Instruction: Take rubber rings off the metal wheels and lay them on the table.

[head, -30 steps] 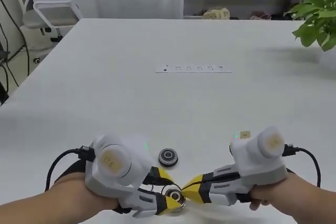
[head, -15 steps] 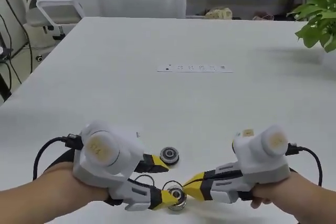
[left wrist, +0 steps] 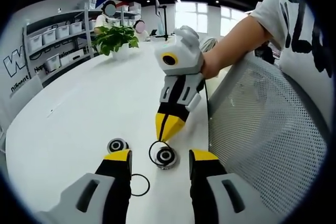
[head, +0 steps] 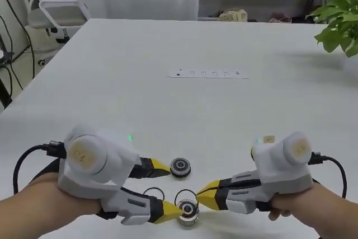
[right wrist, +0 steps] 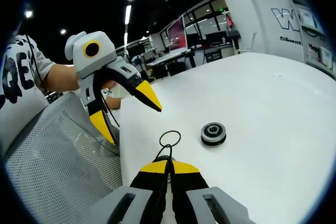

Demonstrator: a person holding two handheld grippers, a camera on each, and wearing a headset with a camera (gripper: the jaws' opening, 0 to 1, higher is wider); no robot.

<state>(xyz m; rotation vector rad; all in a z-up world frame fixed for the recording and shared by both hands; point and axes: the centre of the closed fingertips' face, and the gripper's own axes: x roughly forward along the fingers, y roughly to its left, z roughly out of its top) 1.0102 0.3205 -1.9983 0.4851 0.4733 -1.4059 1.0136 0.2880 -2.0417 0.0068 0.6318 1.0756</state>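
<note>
A metal wheel [head: 187, 211] [left wrist: 166, 158] sits near the table's front edge, a black rubber ring [head: 185, 196] [left wrist: 155, 148] half pulled off it. My right gripper [head: 202, 190] [right wrist: 169, 164] is shut on that ring, seen from the front as the right gripper [left wrist: 167, 132]. My left gripper [head: 166, 188] [left wrist: 160, 155] is open, its jaws either side of the wheel. It also appears as the left gripper [right wrist: 131, 109]. A loose rubber ring [head: 151, 194] [left wrist: 137, 184] [right wrist: 169, 138] lies flat on the table. A second wheel [head: 180, 166] [left wrist: 118, 145] [right wrist: 213, 133] stands a little farther out.
The white table [head: 184, 110] stretches ahead with a flush socket strip [head: 207, 73] at its middle. A potted plant [head: 338, 18] stands at the far right corner. Chairs [head: 159, 1] line the far side. A mesh chair back [left wrist: 262, 129] is close behind my hands.
The left gripper's jaws have spread apart and that hand has slid left, off the near wheel. The right gripper stays shut at the wheel's ring.
</note>
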